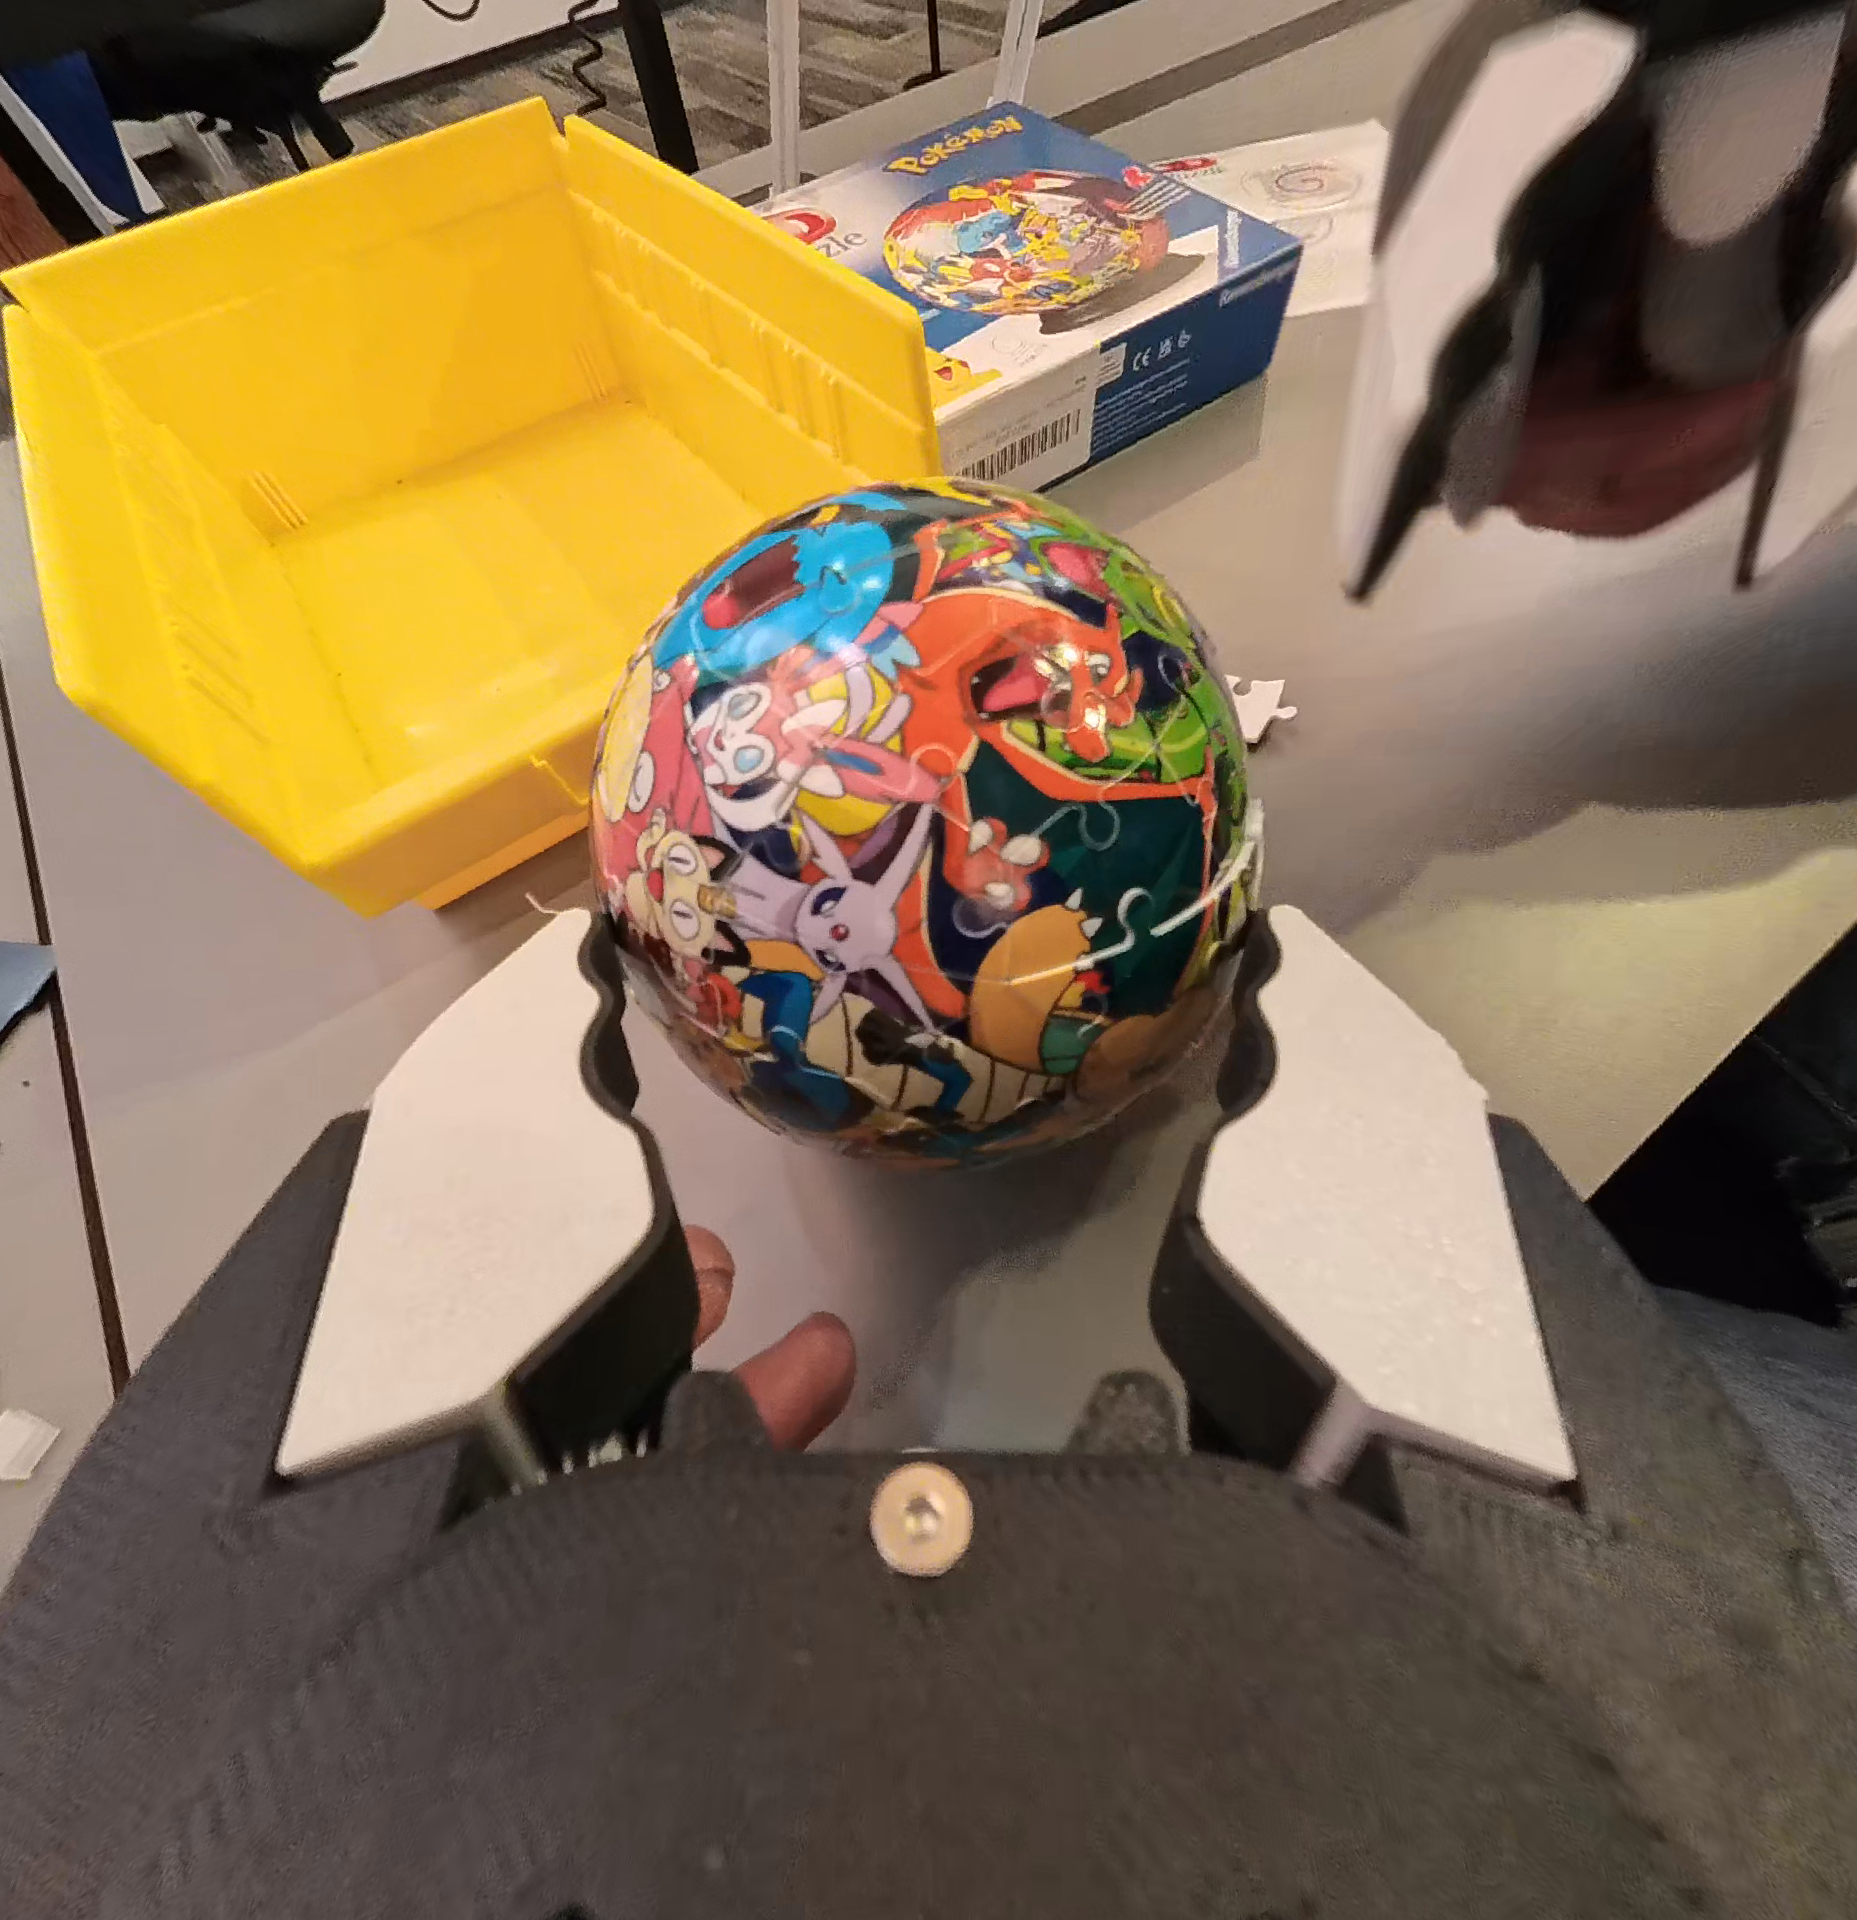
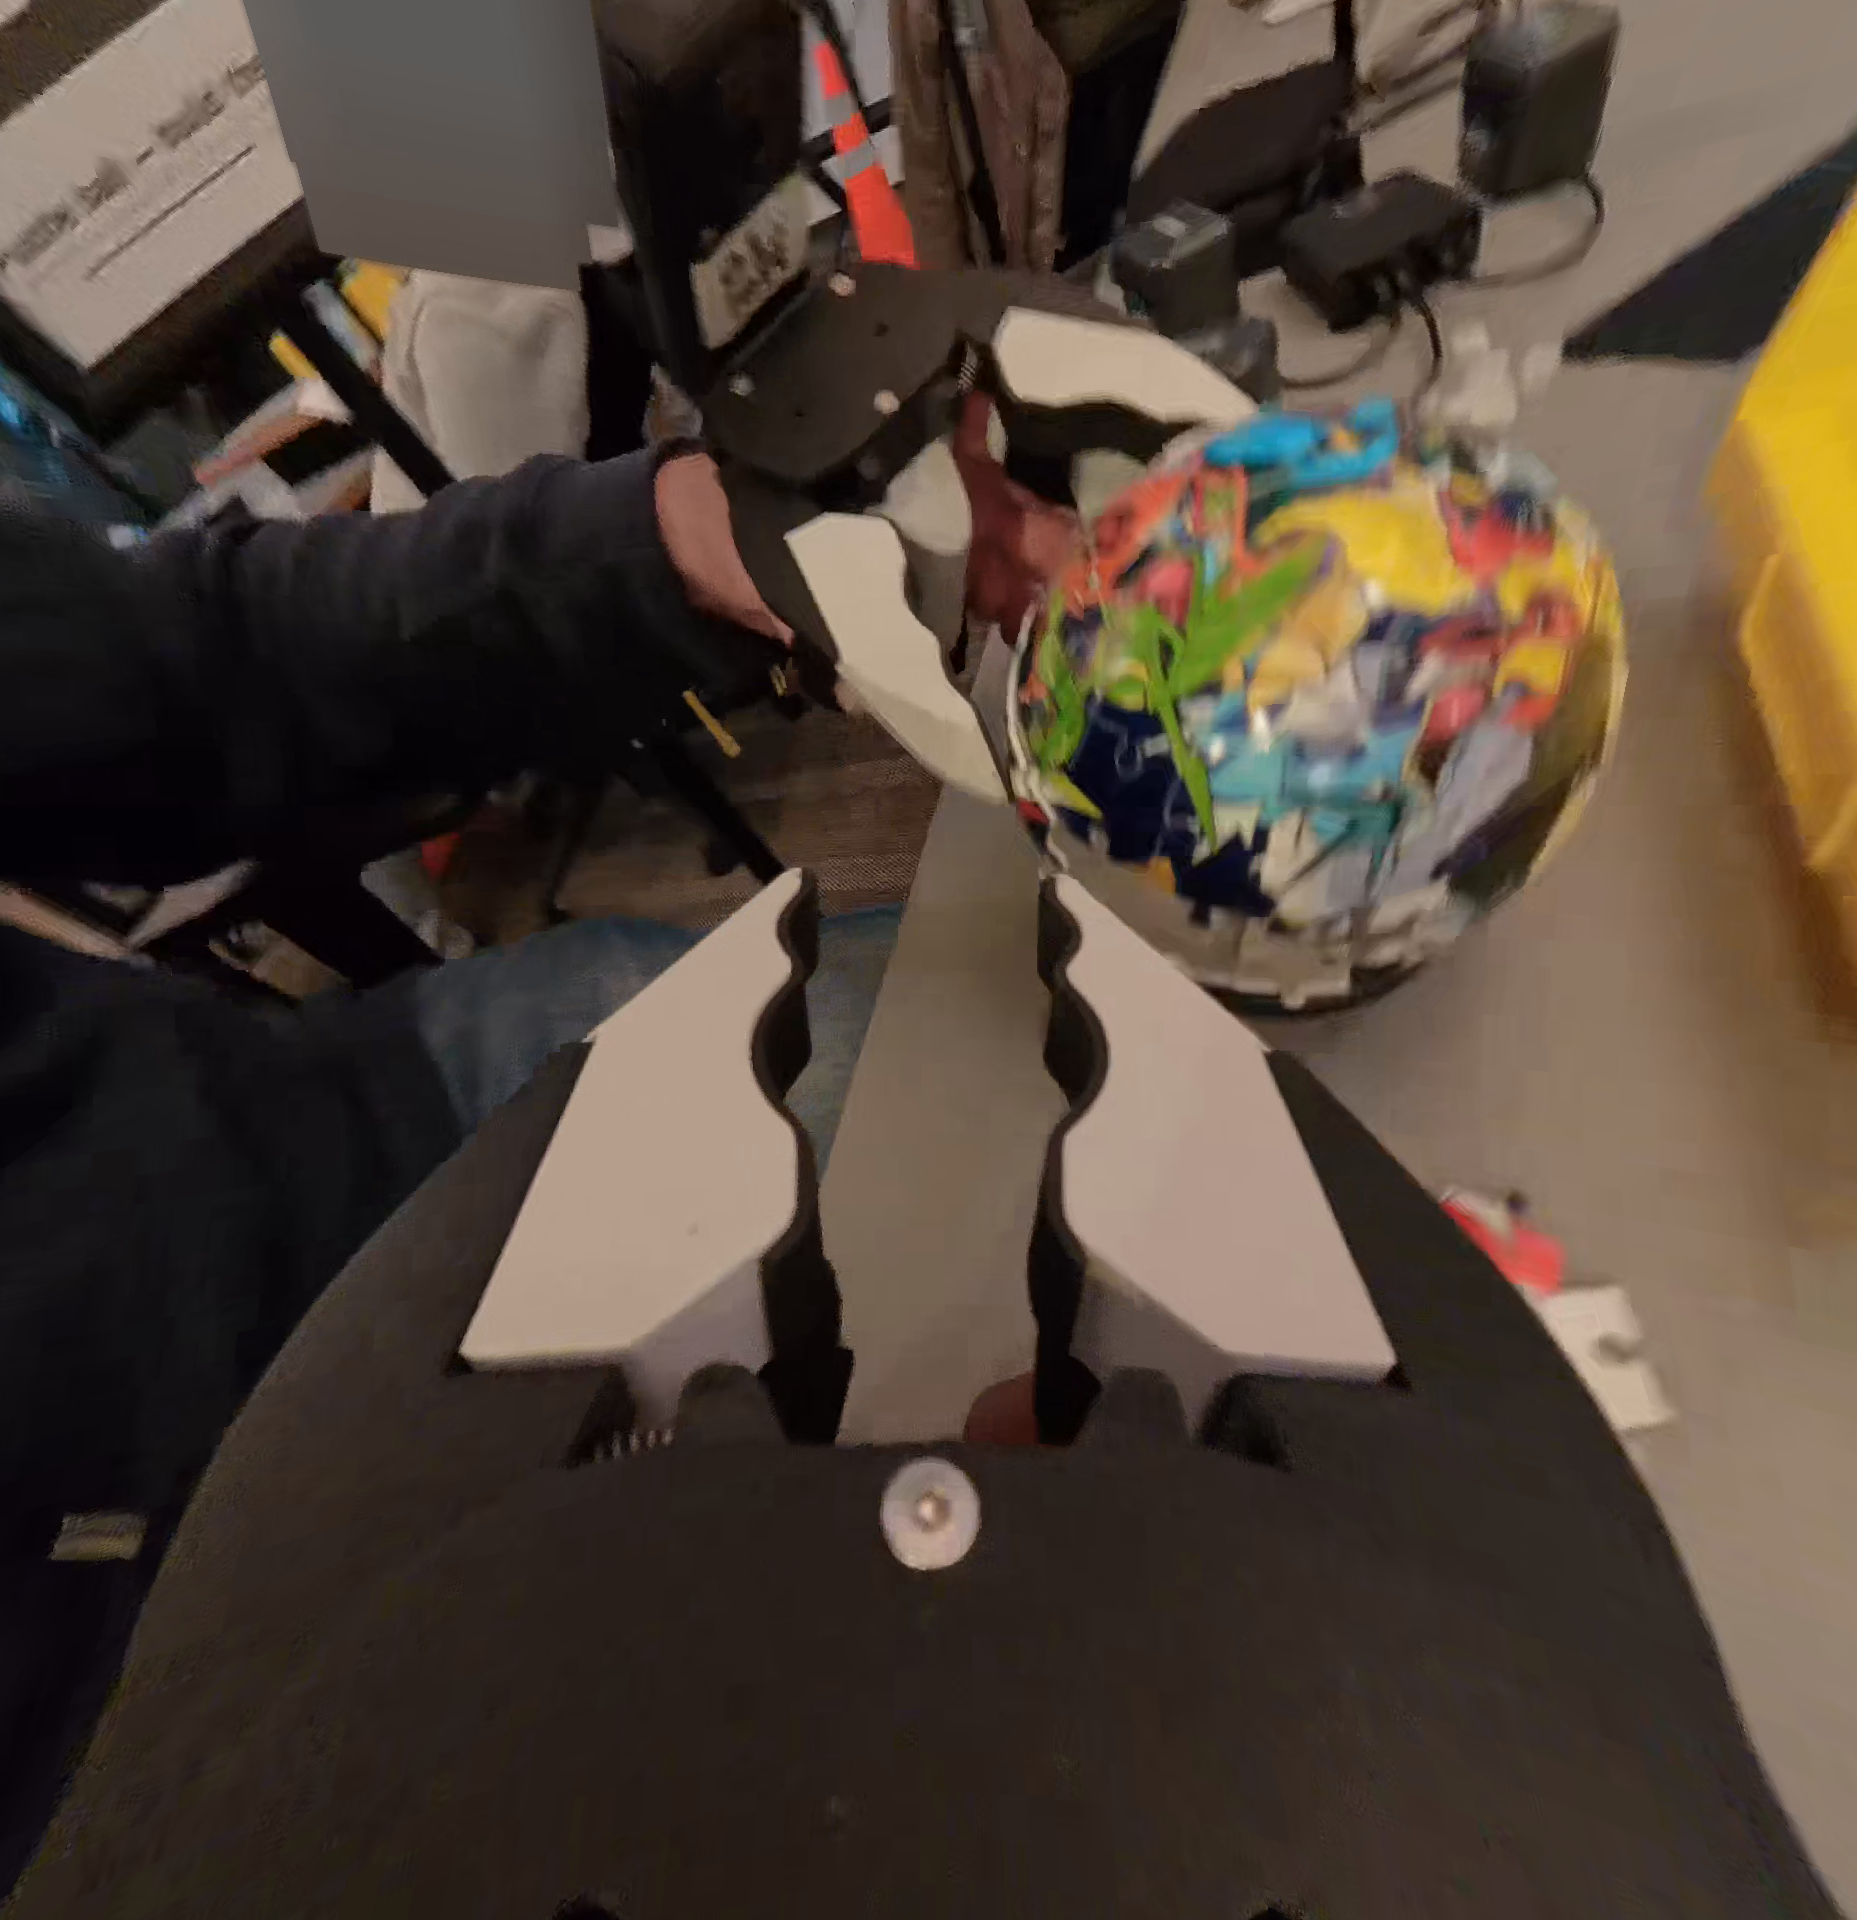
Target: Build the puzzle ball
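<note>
The puzzle ball (image 1: 919,821) is sitting on the grey bench (image 1: 1526,935) just in front of the yellow bin (image 1: 384,468), with the puzzle box (image 1: 1090,291) lying behind it; it's looking pretty much fully built from here. The left gripper (image 1: 924,935) is cradling it, fingers (image 1: 591,987) spread wide and touching the ball on both sides near its lower half, so it's pinching the ball at about full stretch. The right gripper (image 2: 924,904) is hanging off to the side, fingers parted a little with nothing between them.

My take on the step in hand: it's steadying the ball while the last bits get pressed in or checked; I'd be keeping the squeeze gentle, since curved pieces probably pop loose if you're crushing across the middle, and gripping slightly below the equator so it isn't squirting out upward. There's a seam on the right side of the ball that looks slightly lifted, so that's where I'd be pushing with the free gripper.

Stuff I can't make out: the right wrist view is badly motion-blurred, so the ball's far side is just coloured mush; whether it's sitting on a stand is unclear; a loose white piece (image 1: 1262,707) is peeking out behind the ball, mostly hidden; the ball's underside isn't showing at all.
</note>
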